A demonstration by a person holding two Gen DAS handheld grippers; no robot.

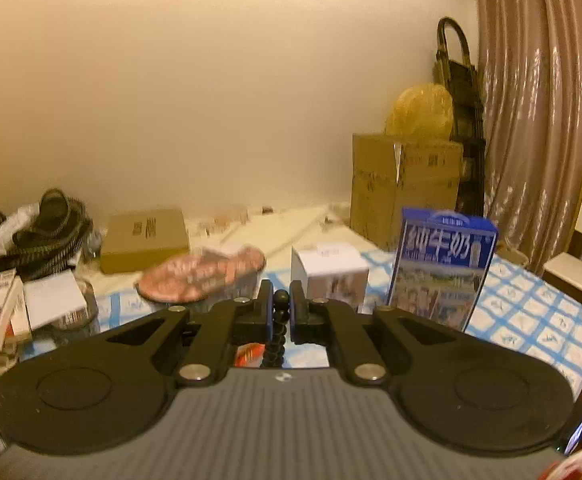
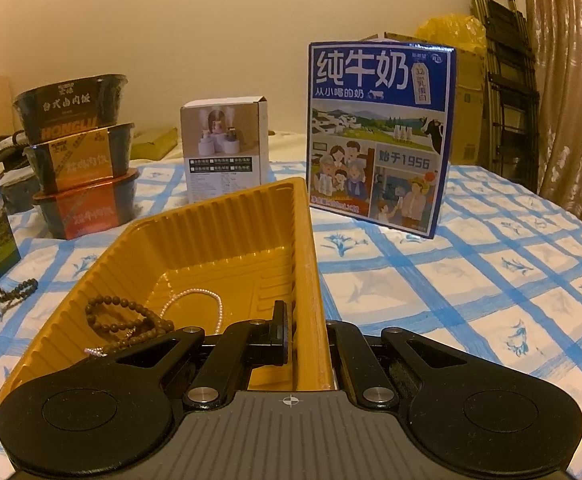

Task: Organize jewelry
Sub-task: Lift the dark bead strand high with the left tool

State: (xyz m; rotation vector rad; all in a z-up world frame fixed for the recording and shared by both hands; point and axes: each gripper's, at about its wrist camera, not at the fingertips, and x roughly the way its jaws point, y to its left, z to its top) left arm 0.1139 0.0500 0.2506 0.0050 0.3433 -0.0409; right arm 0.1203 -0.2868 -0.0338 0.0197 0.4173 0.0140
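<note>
The string of dark round beads (image 1: pixel 279 328) hangs straight down, pinched at its top bead between the left gripper's (image 1: pixel 281 300) fingers, high above the counter with the blue-checked cloth (image 2: pixel 491 280). The ribbed yellow plastic tray (image 2: pixel 227 240) is its likely goal; the right gripper (image 2: pixel 307 332) is clenched on the tray's right wall. Inside that tray lie a brown bead bracelet (image 2: pixel 127 316) and a pale pearl strand (image 2: pixel 195 296). Judged next: carry the beads over the tray's long hollow.

The tray (image 2: pixel 227 236) is glossy ribbed yellow plastic; at its seven o'clock lie matt brown beads (image 2: pixel 131 320) and pearly ones (image 2: pixel 195 296). The cloth (image 2: pixel 491 280) looks smooth. At one o'clock the milk box (image 2: pixel 379 136) is glossy printed card.
</note>
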